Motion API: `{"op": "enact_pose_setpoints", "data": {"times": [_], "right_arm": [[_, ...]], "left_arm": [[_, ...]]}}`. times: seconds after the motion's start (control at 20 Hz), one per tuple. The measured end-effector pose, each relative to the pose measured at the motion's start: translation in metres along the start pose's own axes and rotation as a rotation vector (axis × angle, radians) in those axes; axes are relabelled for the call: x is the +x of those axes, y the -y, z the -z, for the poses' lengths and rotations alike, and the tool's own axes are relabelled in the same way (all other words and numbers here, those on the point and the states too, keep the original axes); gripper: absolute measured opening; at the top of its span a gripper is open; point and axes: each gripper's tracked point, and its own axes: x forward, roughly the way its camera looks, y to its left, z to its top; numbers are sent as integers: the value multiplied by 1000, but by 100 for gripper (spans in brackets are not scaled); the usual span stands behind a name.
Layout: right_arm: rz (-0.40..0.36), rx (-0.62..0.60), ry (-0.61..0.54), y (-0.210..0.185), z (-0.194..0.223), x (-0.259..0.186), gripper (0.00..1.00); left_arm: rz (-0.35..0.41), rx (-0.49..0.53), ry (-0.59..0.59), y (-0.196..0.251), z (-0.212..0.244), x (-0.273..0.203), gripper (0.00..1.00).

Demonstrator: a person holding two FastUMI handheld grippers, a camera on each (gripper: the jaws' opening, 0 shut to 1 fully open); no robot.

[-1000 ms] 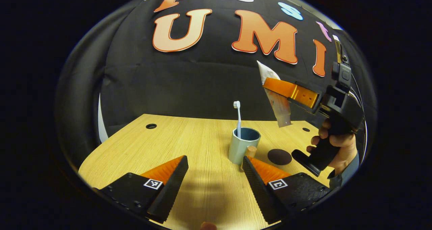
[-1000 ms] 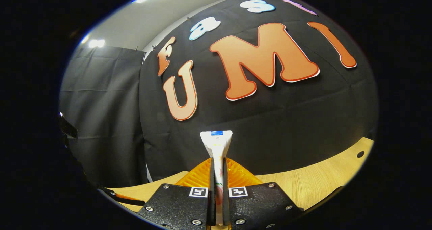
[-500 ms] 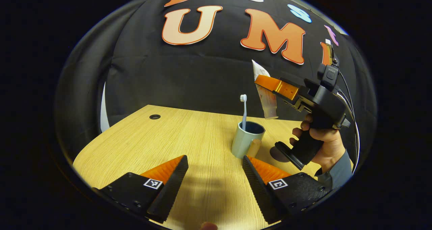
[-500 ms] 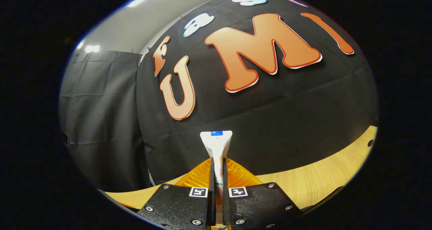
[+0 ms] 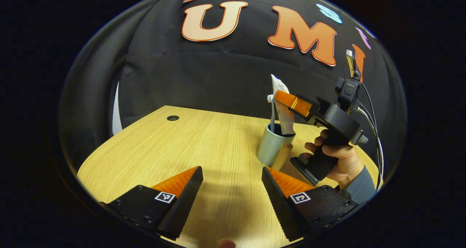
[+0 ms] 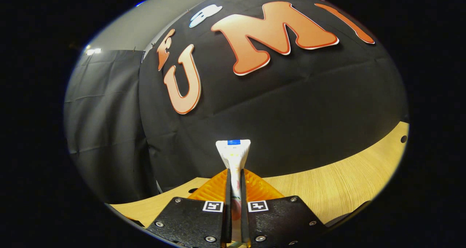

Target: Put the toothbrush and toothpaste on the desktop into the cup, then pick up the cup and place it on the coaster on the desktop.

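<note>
Lowered since a second ago, the toothpaste [image 5: 283, 107] now has its bottom end inside the cup [image 5: 271, 149] on the desktop [image 5: 189, 146], beside the toothbrush [image 5: 271, 111], pinched in the right gripper [image 5: 282, 97]; left gripper [image 5: 231, 184] hovers agape, holding nothing

Two black serrated fingers [image 5: 182, 200] with orange backs, a square black-and-white marker on each base. At 3 o'clock, second gripper [image 5: 282, 97]: orange finger, black pistol-grip body, small camera on top, black and white cables, grey sleeve [image 5: 360, 186]. Silver screws [image 6: 209, 238] on black plates.
</note>
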Motion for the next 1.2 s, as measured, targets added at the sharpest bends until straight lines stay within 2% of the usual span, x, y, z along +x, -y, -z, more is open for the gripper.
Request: {"op": "enact_pose_setpoints", "data": {"times": [0.35, 0.6, 0.95, 1.15, 1.2], "right_arm": [[6, -28, -9, 3, 10, -8, 13], [22, -44, -69, 11, 23, -21, 16], [36, -66, -34, 17, -16, -59, 12], [59, -171, -78, 27, -31, -96, 27], [60, -195, -89, 29, -36, -106, 37]], "left_arm": [[-25, -27, -13, -8, -5, 0, 98], [-20, -19, -11, 2, -21, 6, 98], [11, 0, 3, 21, -28, 4, 98], [48, 24, -2, 44, -43, 8, 98], [53, 26, -7, 47, -48, 12, 98]]}}
